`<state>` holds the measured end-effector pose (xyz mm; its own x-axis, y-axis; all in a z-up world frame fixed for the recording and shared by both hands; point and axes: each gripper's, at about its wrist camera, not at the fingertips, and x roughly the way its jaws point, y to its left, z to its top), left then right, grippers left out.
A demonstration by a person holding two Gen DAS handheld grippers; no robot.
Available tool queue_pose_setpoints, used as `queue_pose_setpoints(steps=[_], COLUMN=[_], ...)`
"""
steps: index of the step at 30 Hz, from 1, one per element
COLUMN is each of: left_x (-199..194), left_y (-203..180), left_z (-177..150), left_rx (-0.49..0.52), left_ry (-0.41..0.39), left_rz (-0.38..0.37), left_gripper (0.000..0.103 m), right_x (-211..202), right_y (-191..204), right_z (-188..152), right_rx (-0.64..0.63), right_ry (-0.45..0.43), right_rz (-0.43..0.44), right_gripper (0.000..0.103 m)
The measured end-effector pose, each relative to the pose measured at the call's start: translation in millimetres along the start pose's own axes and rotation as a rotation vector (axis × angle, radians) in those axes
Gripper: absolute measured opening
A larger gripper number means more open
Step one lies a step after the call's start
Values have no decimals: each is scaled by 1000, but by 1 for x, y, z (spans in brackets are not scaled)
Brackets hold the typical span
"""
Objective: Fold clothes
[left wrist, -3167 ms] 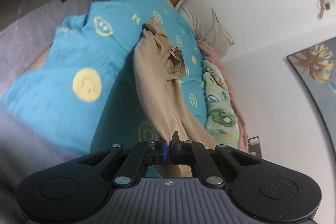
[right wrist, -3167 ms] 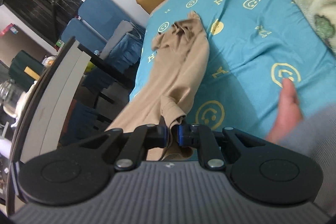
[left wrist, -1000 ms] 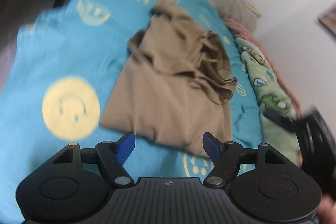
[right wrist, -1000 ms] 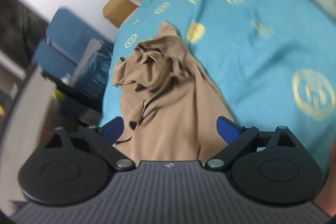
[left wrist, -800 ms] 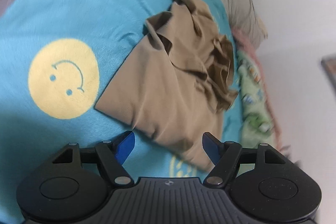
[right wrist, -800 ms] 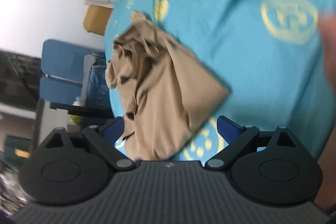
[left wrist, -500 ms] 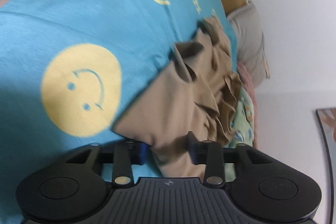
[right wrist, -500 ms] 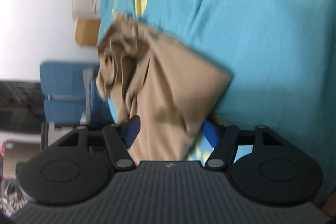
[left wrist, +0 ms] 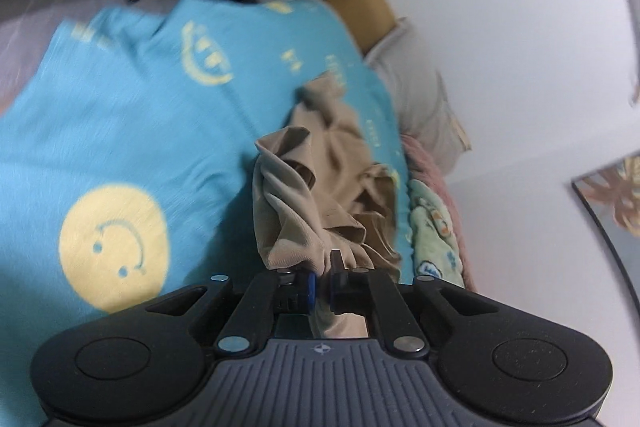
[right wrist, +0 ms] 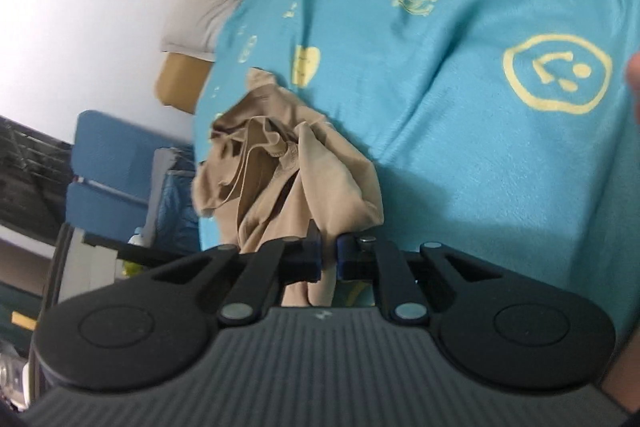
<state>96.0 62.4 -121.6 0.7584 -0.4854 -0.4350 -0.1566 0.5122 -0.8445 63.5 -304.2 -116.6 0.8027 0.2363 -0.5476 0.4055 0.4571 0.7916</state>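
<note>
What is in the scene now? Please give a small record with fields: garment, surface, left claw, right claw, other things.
garment: tan garment, crumpled, its near end lifted toward the cameras
surface: blue bedspread with yellow smiley prints
left claw: left claw shut on the garment's near edge
right claw: right claw shut on the garment's near edge
other things: grey pillow at the head of the bed; green cartoon blanket along the wall side; blue chair beside the bed

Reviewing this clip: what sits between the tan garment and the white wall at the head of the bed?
In the left wrist view, a grey pillow lies between the tan garment and the white wall, on the blue smiley bedspread.
</note>
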Motion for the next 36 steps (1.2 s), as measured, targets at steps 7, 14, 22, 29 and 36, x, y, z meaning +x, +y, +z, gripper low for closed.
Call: queue_pose_setpoints(steps=[7,14,22,29,36], left_x=[-49,-136,-203,-147,-36], left_y=[-36,-69,-76,-93,-113], left_z=[-2,-29,-78,-41,34], left_rx=[45,59,16,-3,64], left_ry=[29,50,61,62,64], left_rz=[-16,-12,35,116,228], left_gripper=[5,5,5,6,6], right_x=[-60,-146,-218,-162,-66], right_y=[42,45,21,46,80], right_z=[3,-22,-48,-14,27], right_rx=[-109,-122,-109,-84,-114], right_ry=[-13,-7,20,32,15], right_rz=[10,45,52,27,-14], right_gripper=[8,8,8,9,10])
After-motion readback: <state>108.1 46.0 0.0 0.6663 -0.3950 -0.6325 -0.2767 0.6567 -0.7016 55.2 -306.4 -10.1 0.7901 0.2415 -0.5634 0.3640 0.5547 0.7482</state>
